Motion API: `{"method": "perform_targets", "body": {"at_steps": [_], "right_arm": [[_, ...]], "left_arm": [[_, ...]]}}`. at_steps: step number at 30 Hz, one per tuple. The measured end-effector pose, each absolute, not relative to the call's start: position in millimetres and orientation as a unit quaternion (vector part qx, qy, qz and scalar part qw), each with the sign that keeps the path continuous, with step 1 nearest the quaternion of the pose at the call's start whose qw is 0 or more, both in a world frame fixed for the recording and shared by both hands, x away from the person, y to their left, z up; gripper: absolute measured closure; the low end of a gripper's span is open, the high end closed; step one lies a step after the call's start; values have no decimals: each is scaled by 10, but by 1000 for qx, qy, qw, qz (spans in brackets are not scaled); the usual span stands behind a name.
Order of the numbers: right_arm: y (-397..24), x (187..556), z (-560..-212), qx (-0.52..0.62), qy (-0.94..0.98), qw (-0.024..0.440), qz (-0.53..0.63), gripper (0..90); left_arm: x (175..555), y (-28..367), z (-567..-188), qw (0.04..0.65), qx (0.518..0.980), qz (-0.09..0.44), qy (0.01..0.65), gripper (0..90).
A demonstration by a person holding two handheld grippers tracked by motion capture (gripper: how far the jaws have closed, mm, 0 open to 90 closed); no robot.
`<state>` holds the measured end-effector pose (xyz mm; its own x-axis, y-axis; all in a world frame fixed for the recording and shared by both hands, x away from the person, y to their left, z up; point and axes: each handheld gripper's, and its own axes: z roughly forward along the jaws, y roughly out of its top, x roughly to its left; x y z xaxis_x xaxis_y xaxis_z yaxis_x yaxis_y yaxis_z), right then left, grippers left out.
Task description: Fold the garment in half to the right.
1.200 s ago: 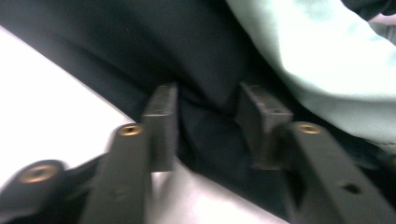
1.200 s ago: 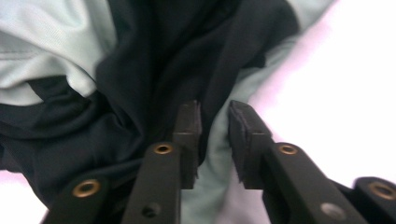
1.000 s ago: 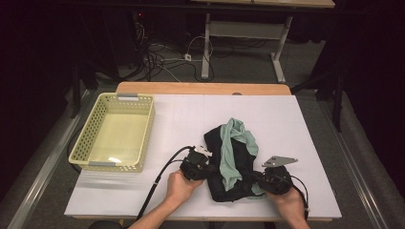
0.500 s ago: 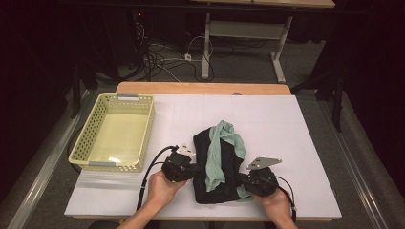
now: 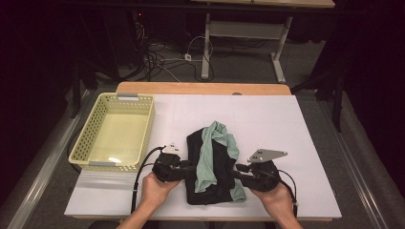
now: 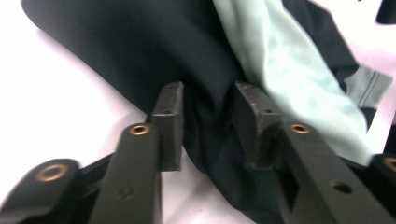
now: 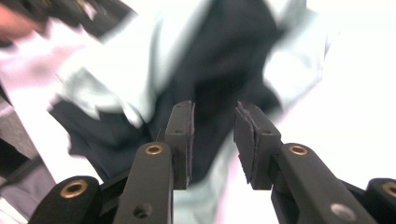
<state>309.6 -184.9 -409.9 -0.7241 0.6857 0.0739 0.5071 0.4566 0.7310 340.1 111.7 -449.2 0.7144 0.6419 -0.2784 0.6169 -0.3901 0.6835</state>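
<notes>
Black-and-green garment (image 5: 213, 164), left tongs (image 5: 190, 172) and right tongs (image 5: 237, 174) seemingly just loosened

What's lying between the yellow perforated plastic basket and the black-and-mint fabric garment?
Bare white tabletop between yellow basket and garment, seen in the high view.
</notes>
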Motion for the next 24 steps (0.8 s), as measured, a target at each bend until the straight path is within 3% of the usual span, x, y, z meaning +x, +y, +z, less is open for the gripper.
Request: {"method": "perform_targets", "body": {"at_steps": [6, 14, 21, 23, 24], "right_arm": [[-1540, 3390, -3920, 340, 846, 122, 392, 661], [-1140, 3591, -3822, 319, 855, 132, 386, 677], [-962, 3817, -4001, 342, 870, 130, 330, 623], [-960, 3843, -4038, 342, 872, 131, 325, 661], [-966, 3868, -4089, 338, 877, 132, 315, 780]], "left_arm": [[3459, 1162, -4452, 408, 827, 34, 385, 513], [3502, 1190, -4464, 407, 826, 31, 389, 500], [3509, 1174, -4489, 401, 829, 32, 389, 475], [3517, 1158, -4518, 391, 834, 37, 388, 475], [3528, 1156, -4543, 387, 835, 33, 390, 471]]}}
